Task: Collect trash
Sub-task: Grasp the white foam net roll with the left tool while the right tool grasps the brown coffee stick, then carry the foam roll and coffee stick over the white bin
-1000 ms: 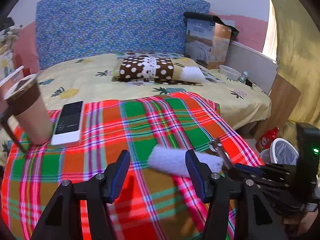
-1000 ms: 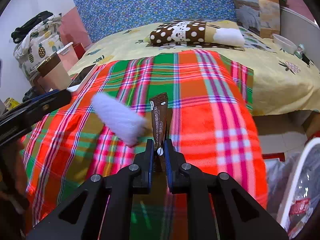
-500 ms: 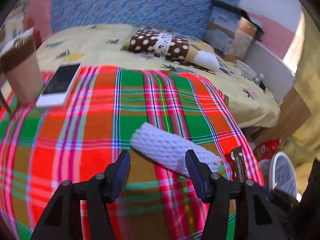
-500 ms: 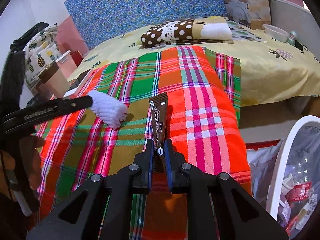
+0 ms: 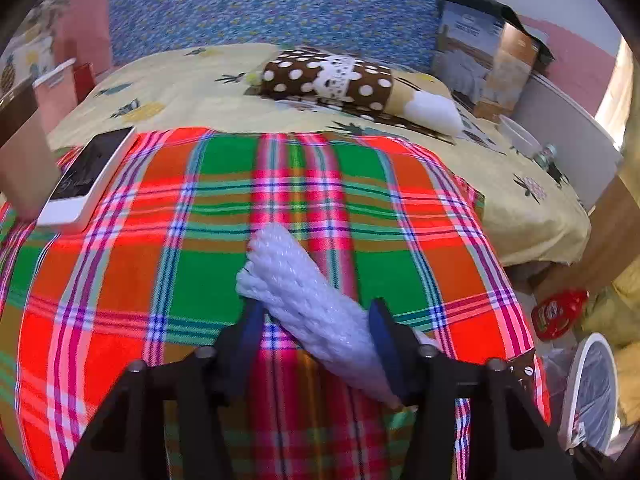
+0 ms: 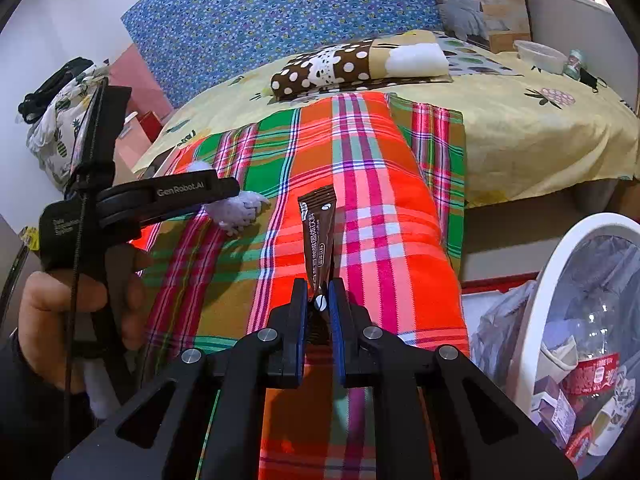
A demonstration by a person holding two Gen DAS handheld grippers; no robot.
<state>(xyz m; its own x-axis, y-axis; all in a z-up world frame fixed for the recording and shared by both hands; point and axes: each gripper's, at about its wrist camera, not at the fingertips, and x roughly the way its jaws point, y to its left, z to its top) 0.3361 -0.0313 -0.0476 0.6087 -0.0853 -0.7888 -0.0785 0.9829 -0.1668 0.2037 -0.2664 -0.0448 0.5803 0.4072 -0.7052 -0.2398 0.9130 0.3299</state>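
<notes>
The work surface is a bed (image 5: 532, 216) under a yellow pineapple-print sheet, its near part covered by a red, green and orange plaid blanket (image 5: 132, 280). A blue floral headboard (image 5: 280, 4) backs it; a brown polka-dot pillow (image 5: 328, 80) lies at the far end, with a printed carton (image 5: 480, 60) standing to its right. A white-edged phone (image 5: 90, 176) lies on the blanket's left edge.

The left gripper (image 5: 316, 322) straddles a white foam net sleeve (image 5: 304, 300) lying diagonally on the blanket. Its jaws have just been closing, with the sleeve between them; both blue pads touch its sides. The arm of this gripper reads "GenRobot.AI" in the right wrist view.

The right gripper (image 6: 319, 304) has its jaws clamped on the lower end of a brown sachet (image 6: 318, 236), which stands upright above the blanket. The sachet bears white lettering, too small to read.

A white-rimmed trash bin (image 6: 560, 280) lined with a clear bag stands on the floor to the right of the bed, holding bottles and wrappers.
</notes>
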